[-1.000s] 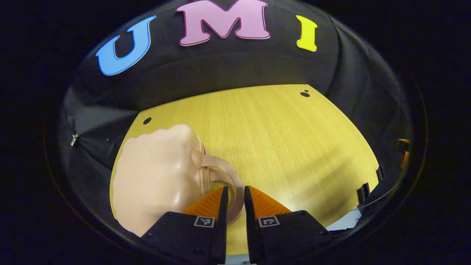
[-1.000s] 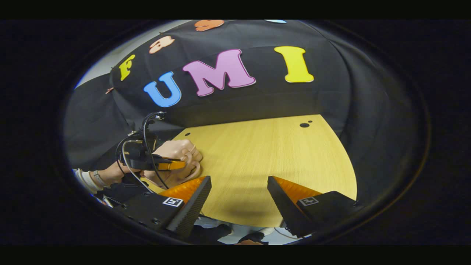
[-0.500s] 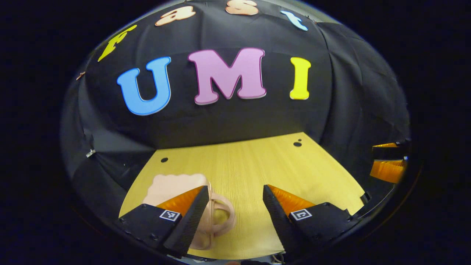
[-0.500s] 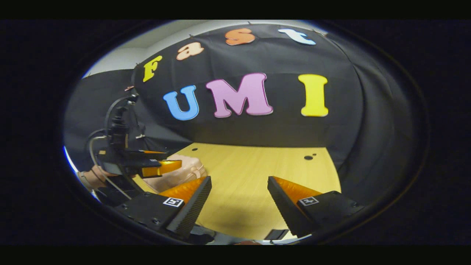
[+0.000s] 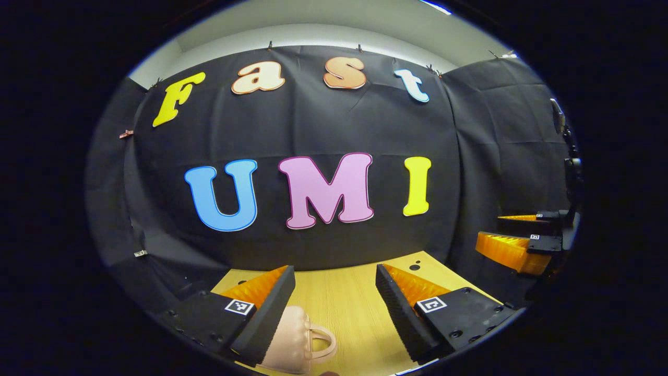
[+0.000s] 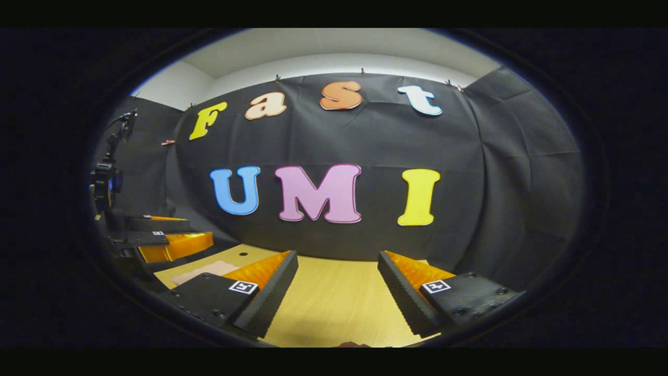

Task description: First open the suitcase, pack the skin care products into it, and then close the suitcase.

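Suitcase (image 5: 295,339) lies closed on desk (image 5: 349,308), just below left claw (image 5: 334,308). Both claws wide open, empty; right claw (image 6: 336,292) well clear. Task looks complete; next: nothing but withdrawal.

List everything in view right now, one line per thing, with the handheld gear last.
suitcase: one, pale pink, closed, lying on the table near its left front, partly behind the left tool's finger in the left gripper view.
table: one, yellow wood grain, running back to the black cloth wall, with small dark holes near its far edge.
left tool: one, open, raised above the table with nothing between its fingers; also seen from the side in the right gripper view.
right tool: one, open, raised above the table and empty; also seen at the right edge of the left gripper view.
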Motion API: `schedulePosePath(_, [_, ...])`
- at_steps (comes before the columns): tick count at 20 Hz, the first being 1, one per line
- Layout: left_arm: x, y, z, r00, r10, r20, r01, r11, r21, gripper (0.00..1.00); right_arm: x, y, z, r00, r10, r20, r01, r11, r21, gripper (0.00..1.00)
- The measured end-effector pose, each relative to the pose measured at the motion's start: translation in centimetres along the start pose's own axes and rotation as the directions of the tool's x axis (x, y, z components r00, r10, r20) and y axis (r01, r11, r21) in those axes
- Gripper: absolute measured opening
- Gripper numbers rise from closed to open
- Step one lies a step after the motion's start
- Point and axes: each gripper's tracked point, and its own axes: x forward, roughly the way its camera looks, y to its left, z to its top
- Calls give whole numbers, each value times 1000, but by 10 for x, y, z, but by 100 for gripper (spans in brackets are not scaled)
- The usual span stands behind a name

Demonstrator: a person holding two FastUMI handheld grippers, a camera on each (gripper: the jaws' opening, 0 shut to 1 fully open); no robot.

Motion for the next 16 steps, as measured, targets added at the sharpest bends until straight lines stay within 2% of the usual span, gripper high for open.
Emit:
schedulePosePath(2, [3,3,-3,1000,-20,7,20,1000,4,97,4,6,6,1000,-7,19,8,1000,-5,98])
schedulePosePath(4, [4,17,-6,1000,-2,-1,2,1000,11,97,4,16,-1,1000,-2,18,2,1000,-5,97])
schedulePosePath(6, [3,25,-7,1000,7,1,-7,1000,12,97,10,26,14,999,17,40,-16,1000,-17,98])
schedulePosePath(10, [0,43,3,999,25,28,-26,1000,14,97,17,38,17,998,26,51,-24,999,-44,97])
schedulePosePath(16, [-2,51,15,998,23,61,-23,1000,1,97,20,47,27,997,25,70,-22,999,-46,97])
